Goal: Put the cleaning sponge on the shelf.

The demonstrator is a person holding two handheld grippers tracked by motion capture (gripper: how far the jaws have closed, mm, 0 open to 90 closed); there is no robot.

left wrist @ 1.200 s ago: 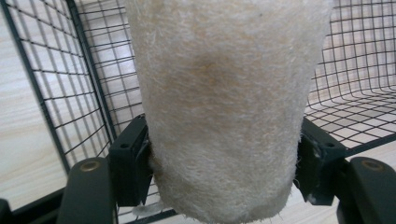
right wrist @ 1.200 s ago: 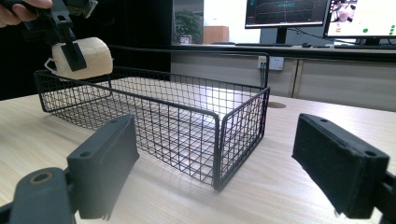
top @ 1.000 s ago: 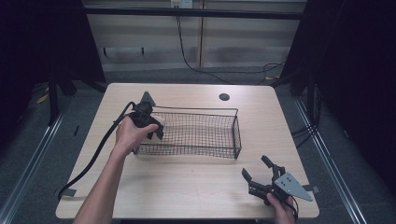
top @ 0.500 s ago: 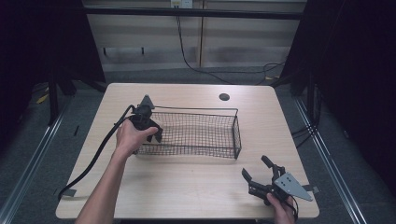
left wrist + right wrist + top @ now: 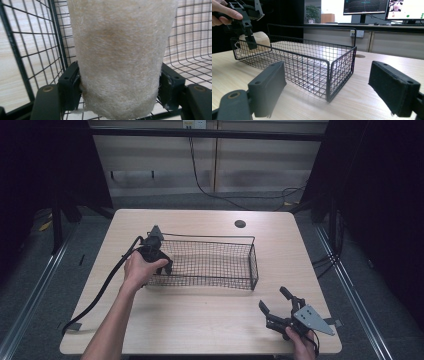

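Inside the wire basket (image 5: 210, 265), the left gripper (image 5: 120, 87) clamps a pale fibrous pad (image 5: 120, 55); the right gripper (image 5: 280, 312) rests on the table (image 5: 200, 320) — jaws spread wide, empty.

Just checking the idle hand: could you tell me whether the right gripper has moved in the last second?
No; the right gripper sits at the same spot beside the table's near right corner.

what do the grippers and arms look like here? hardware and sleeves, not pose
Both grippers are black. The right gripper carries a grey three-cornered plate with small holes; its jaws end in flat rectangular black pads with a rough texture, and brass-coloured pivot screws show. The left gripper trails a thick black cable across the table. The forearm in the high view is bare, no sleeve.
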